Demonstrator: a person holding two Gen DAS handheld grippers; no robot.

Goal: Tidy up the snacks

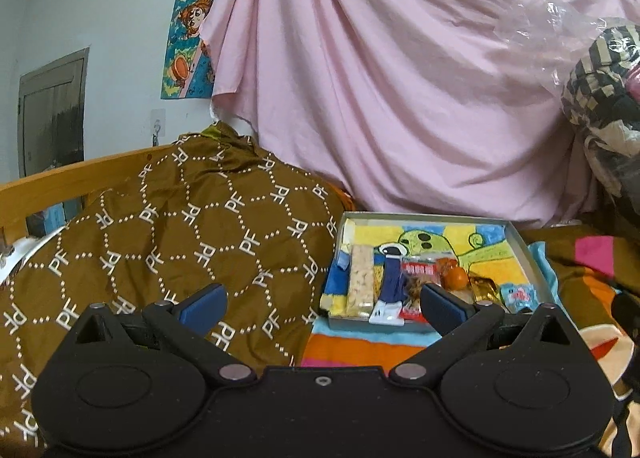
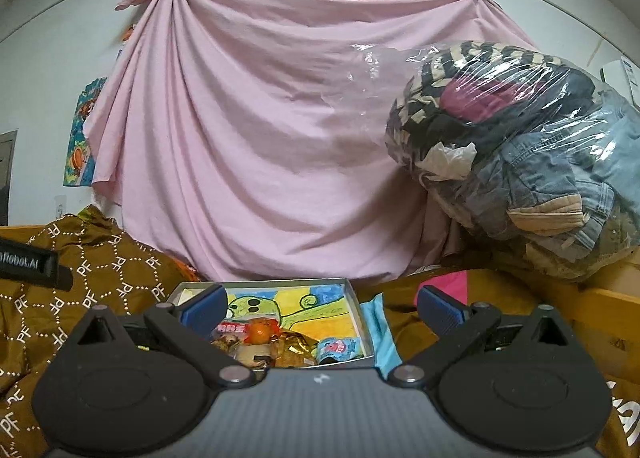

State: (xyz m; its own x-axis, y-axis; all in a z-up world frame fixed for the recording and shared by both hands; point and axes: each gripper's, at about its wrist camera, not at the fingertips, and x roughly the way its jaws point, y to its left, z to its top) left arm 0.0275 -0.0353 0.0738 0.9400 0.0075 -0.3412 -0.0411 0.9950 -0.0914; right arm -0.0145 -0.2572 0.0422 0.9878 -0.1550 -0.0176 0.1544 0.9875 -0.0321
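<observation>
A shallow grey box (image 1: 524,254) with a bright cartoon lining lies on the bed. Snacks line its near edge: a long pale cracker pack (image 1: 362,282), a navy and white pack (image 1: 390,292), a red pack (image 1: 416,278), an orange ball (image 1: 456,278), a gold pack (image 1: 486,290) and a light blue pack (image 1: 520,296). My left gripper (image 1: 322,308) is open and empty, just short of the box. The right wrist view shows the box (image 2: 356,298), the orange ball (image 2: 259,332), gold pack (image 2: 296,350) and blue pack (image 2: 340,350). My right gripper (image 2: 322,308) is open and empty above its near edge.
A brown patterned quilt (image 1: 180,242) is heaped left of the box. A pink sheet (image 2: 260,137) hangs on the wall behind. A clear bag of clothes (image 2: 520,153) sits at the right. A wooden bed rail (image 1: 60,181) runs along the left.
</observation>
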